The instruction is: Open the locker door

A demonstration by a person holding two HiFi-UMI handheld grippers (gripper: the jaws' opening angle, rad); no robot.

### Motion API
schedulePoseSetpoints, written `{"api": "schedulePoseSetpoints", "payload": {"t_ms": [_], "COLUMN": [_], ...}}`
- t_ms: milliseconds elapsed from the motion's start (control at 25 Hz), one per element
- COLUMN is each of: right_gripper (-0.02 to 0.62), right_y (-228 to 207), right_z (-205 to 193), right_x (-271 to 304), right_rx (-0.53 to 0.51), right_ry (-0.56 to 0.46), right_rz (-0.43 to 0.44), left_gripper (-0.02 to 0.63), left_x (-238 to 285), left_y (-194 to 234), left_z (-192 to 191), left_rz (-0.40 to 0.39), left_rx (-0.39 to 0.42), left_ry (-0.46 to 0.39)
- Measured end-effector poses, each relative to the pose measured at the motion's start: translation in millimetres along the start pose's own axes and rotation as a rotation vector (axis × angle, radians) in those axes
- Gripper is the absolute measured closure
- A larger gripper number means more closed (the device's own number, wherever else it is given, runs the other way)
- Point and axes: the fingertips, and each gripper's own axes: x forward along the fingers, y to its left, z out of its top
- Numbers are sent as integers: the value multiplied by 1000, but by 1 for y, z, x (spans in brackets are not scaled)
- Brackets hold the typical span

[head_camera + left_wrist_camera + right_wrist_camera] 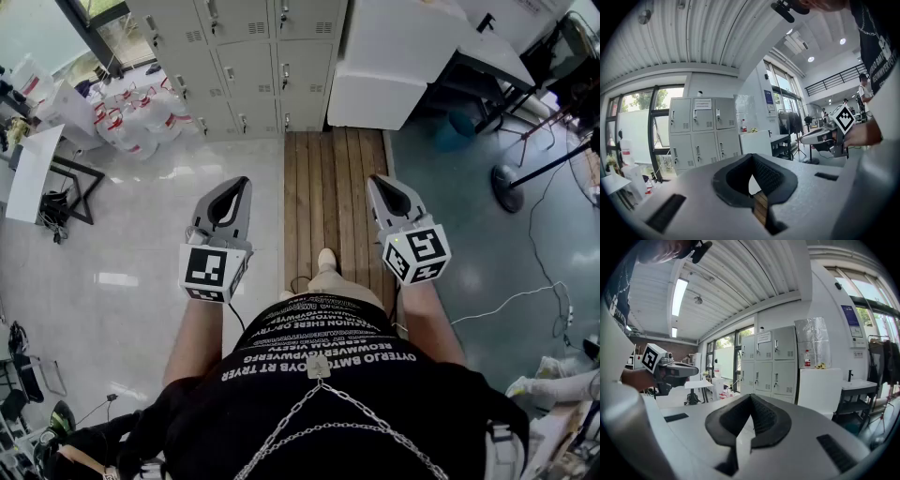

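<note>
Two tongs in view: left tongs [240,184] and right tongs [377,180], jaws of both closed together with nothing between them. Locker [246,67] stands well ahead, three doors across, all closed. Its top is cut off in the head view.

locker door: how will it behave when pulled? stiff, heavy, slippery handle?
Locker door looks like painted sheet metal with vent slots, so probably stiff and fairly light, moving as one rigid panel. Its handle is small and looks smooth; a pinch may slip. The handle sits at the door's left edge, so it likely swings from the right.
</note>
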Motion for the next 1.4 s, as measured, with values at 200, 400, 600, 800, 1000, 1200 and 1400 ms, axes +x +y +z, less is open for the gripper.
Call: {"api": "schedulePoseSetpoints", "payload": {"t_ms": [200, 400, 600, 800, 1000, 1200, 1400], "right_gripper": [598, 598, 598, 568, 515, 508, 508], "right_y": [7, 9, 16, 21, 22, 0, -32], "right_z": [2, -1, -5, -15, -16, -18, -24], "right_x": [4, 8, 12, 30, 57, 90, 125], "right_rx": [12, 55, 68, 67, 77, 95, 119], "right_ry": [-5, -7, 15, 57, 70, 82, 88], "right_rz": [-4, -25, -23, 30, 85, 96, 101], "left_gripper": [606, 606, 606, 606, 606, 606, 606], "left_x": [-9, -22, -34, -30, -15, 23, 71], "left_y": [3, 12, 21, 32, 58, 67, 64], "left_z": [-8, -15, -26, -49, -61, -60, -52], "left_rz": [5, 28, 8, 17, 72, 63, 10], "left_rx": [-19, -33, -64, -113, -134, -110, -59], "left_ry": [1, -8, -21, 15, 41, 65, 56]}}
